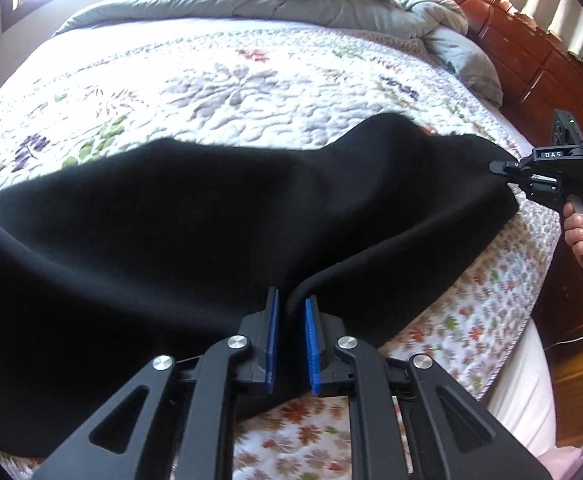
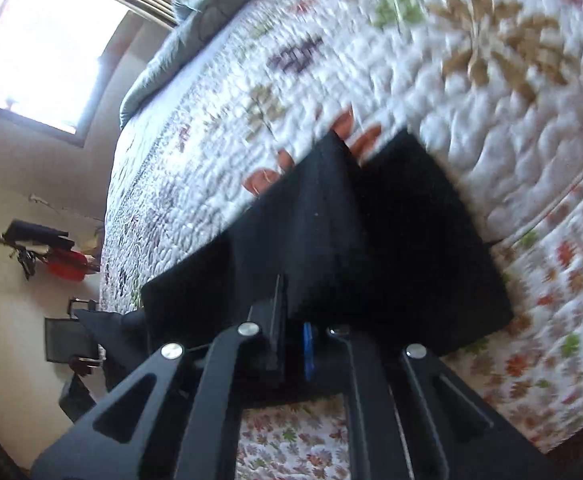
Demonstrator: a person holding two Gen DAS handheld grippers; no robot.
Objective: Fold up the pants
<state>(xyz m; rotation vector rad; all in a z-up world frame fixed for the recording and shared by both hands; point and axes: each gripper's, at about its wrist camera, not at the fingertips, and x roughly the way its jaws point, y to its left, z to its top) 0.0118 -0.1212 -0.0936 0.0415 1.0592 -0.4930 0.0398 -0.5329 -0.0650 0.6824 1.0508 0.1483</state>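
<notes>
Black pants (image 1: 211,220) hang stretched just above a floral quilted bed (image 1: 231,80). My left gripper (image 1: 291,308) is shut on a rolled edge of the pants between its blue pads (image 1: 272,336). My right gripper (image 1: 497,168) shows at the right of the left wrist view, shut on the pants' far corner. In the right wrist view the right gripper (image 2: 293,320) pinches the pants (image 2: 371,240), which drape over its right finger; one blue pad (image 2: 308,346) shows.
A grey duvet (image 1: 331,4) is bunched at the bed's far side. A red wooden headboard (image 1: 531,60) runs along the right. A window (image 2: 47,44) and dark furniture (image 2: 67,344) show at the left in the right wrist view.
</notes>
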